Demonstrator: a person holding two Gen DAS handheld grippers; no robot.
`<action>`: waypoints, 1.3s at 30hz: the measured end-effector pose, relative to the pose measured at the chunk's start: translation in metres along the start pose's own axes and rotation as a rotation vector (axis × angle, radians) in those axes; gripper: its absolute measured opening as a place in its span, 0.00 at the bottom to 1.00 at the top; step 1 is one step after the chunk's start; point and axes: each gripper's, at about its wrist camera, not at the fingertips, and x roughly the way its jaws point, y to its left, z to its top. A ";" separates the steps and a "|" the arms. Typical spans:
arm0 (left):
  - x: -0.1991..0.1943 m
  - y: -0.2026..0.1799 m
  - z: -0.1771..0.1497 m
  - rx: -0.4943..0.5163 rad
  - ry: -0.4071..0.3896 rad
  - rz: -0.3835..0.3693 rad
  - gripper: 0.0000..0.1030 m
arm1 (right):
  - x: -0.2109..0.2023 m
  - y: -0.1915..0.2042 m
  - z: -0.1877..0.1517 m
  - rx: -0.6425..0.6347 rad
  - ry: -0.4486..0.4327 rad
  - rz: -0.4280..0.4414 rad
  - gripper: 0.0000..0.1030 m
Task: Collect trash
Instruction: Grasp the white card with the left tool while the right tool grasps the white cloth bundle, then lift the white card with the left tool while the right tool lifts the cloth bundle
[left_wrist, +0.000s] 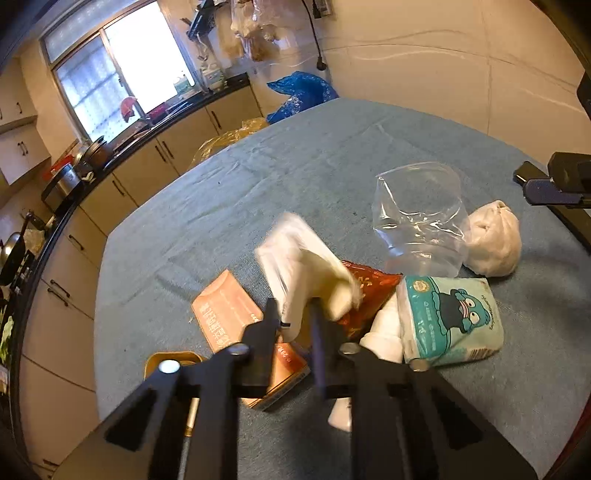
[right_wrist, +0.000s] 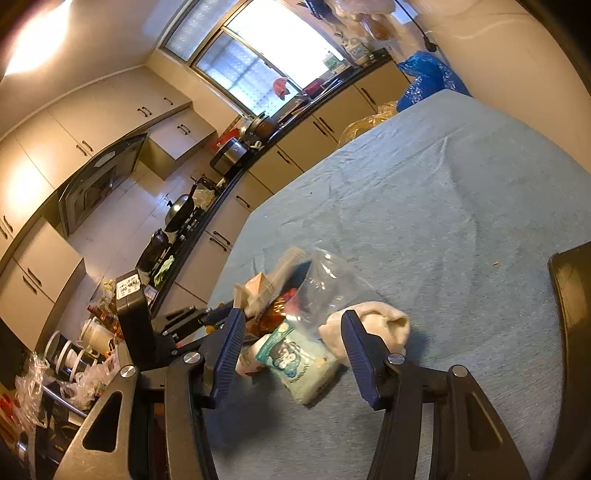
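A table (left_wrist: 332, 155) covered with a wrinkled blue-grey cloth fills most of both views. Beyond its far edge runs a dark kitchen counter (right_wrist: 236, 173) over beige cabinets, crowded with pots and a steel cooker, under a bright window (left_wrist: 122, 74). A blue plastic bag (left_wrist: 301, 92) sits past the table's far corner, against pale wall tiles.

The trash lies in a loose heap near the table's near edge. A clear plastic bag (left_wrist: 421, 218) stands open beside a white crumpled wad (left_wrist: 493, 240). In front of them lies a teal tissue pack (left_wrist: 450, 321) with a cartoon figure, touching a red snack wrapper (left_wrist: 365, 295) and a white bottle (left_wrist: 384, 332). An orange carton (left_wrist: 225, 310) lies flat to the left.

The left gripper (left_wrist: 295, 321) has its fingers drawn close together on a white wrapper (left_wrist: 306, 266), which sticks up from between them, blurred; it seems lifted off the heap, though the blur makes that uncertain.

The right gripper (right_wrist: 291, 332) hangs over the heap with its fingers about half apart and nothing between the pads; the tissue pack and wad lie below.
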 end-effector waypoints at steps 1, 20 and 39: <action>0.002 -0.003 0.000 -0.003 0.000 0.015 0.09 | 0.000 -0.002 0.000 0.004 -0.001 -0.003 0.57; -0.104 -0.017 -0.051 -0.269 -0.362 0.083 0.06 | 0.036 -0.008 -0.008 -0.086 0.056 -0.265 0.63; -0.133 -0.001 -0.105 -0.463 -0.368 0.023 0.06 | 0.009 0.023 -0.021 -0.182 0.001 -0.273 0.34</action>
